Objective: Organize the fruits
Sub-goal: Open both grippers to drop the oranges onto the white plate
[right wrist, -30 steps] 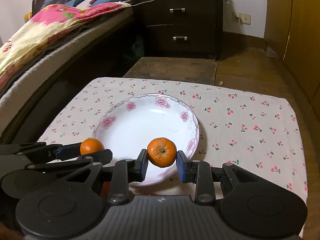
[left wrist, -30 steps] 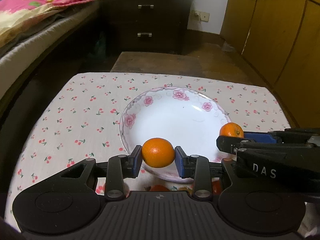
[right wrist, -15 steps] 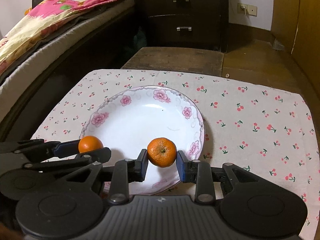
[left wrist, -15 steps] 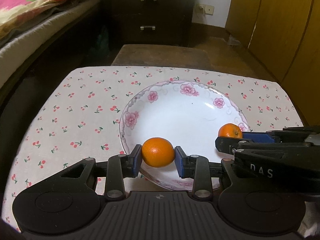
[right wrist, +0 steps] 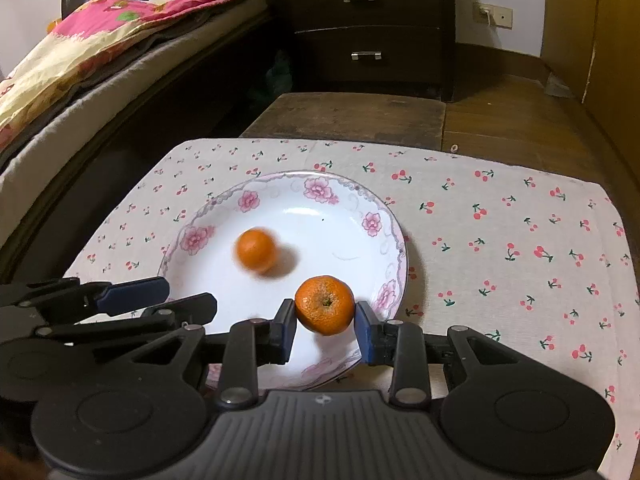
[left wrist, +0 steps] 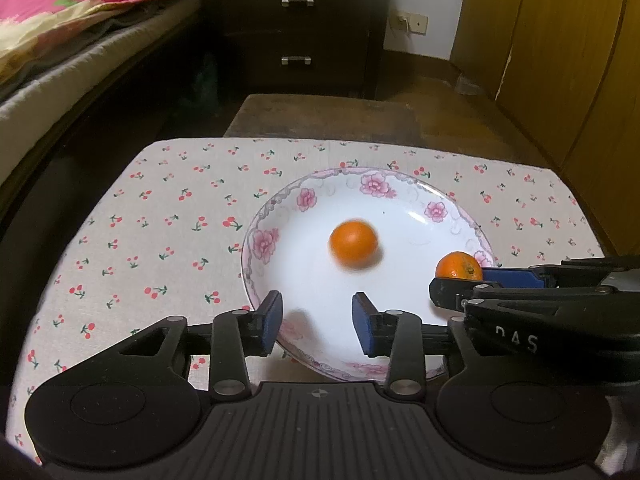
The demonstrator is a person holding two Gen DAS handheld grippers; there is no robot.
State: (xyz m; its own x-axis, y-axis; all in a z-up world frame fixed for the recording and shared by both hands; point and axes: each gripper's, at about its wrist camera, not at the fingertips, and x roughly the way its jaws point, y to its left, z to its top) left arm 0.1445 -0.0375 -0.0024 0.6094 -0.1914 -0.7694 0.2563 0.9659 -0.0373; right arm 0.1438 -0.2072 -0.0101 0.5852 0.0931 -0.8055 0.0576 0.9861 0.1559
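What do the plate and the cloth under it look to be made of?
Plate: probably glazed ceramic or porcelain, since its white surface is glossy with highlights and printed pink flowers. Cloth: woven fabric, likely cotton, matte with a cherry print.

The left gripper (left wrist: 316, 322) hovers level with its blue-padded jaws spread wide and nothing between them. The right gripper (right wrist: 325, 322), just beside it, is clamped on a mandarin (right wrist: 325, 305).

Black left gripper (left wrist: 316, 322), blue pads (left wrist: 275, 314), silver screws
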